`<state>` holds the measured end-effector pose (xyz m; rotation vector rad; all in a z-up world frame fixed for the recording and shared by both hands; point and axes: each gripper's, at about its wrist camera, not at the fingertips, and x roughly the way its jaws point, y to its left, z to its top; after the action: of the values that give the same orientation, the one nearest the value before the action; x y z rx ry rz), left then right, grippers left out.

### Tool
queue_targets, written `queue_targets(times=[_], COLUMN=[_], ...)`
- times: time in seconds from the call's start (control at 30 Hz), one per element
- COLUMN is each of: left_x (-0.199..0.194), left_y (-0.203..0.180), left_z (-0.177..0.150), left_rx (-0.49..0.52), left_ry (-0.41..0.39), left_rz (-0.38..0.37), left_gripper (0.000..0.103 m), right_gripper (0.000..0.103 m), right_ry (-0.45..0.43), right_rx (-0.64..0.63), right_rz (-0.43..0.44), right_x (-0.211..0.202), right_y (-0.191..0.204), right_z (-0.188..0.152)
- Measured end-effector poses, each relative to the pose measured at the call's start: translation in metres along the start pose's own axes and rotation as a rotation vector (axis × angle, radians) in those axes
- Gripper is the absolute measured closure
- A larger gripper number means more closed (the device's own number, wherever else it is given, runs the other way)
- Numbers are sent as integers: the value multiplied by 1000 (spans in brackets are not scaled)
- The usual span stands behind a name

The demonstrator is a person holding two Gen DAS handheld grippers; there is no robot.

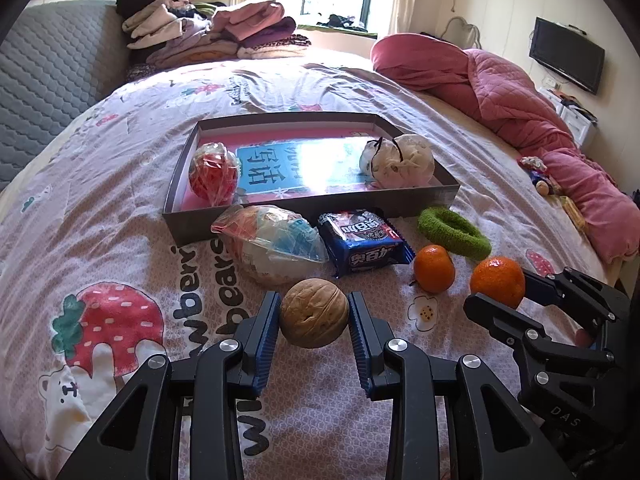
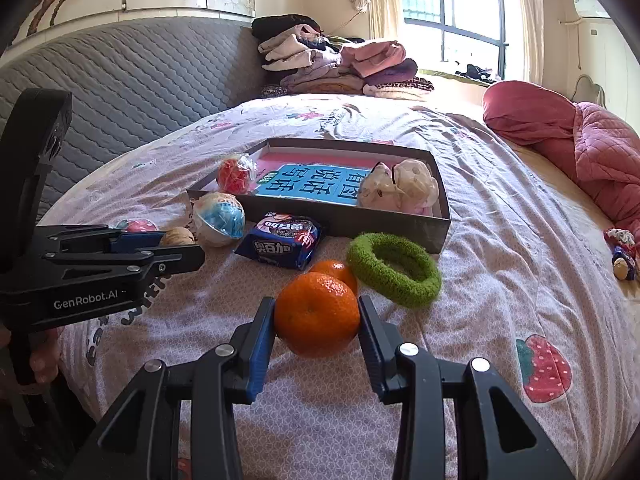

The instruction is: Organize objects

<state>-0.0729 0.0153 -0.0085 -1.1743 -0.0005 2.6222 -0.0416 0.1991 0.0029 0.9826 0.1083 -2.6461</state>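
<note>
My left gripper [image 1: 314,314] is shut on a brown walnut [image 1: 314,312], just above the bedspread. My right gripper [image 2: 316,316] is shut on an orange mandarin [image 2: 317,314]; it also shows in the left wrist view [image 1: 498,280]. A second mandarin [image 1: 434,268] lies beside it. A grey open box [image 1: 424,198] holds a blue book [image 1: 280,164], a red ball in plastic [image 1: 214,174] and a white bagged bundle [image 1: 400,160]. In front of the box lie a wrapped blue-white ball [image 1: 276,246], a blue biscuit pack [image 1: 364,244] and a green ring [image 1: 454,232].
All lies on a bed with a strawberry-print cover [image 1: 120,208]. A pink quilt [image 1: 520,96] is bunched at the right, folded clothes [image 1: 208,28] are stacked at the back, and a padded grey headboard [image 1: 48,68] stands at the left. Small toys [image 1: 540,176] lie by the quilt.
</note>
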Motion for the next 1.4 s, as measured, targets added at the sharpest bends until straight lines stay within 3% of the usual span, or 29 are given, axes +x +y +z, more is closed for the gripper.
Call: queue_targets(times=[1.4], left_x=[-9], left_y=[1], left_z=[85], left_rx=[67], left_ry=[-131], left_rz=[38], left_gripper=[68], right_gripper=[63], right_ry=[-200], right_rx=[-22], right_rz=[15], right_x=[-2], right_y=[-19], right_z=[94])
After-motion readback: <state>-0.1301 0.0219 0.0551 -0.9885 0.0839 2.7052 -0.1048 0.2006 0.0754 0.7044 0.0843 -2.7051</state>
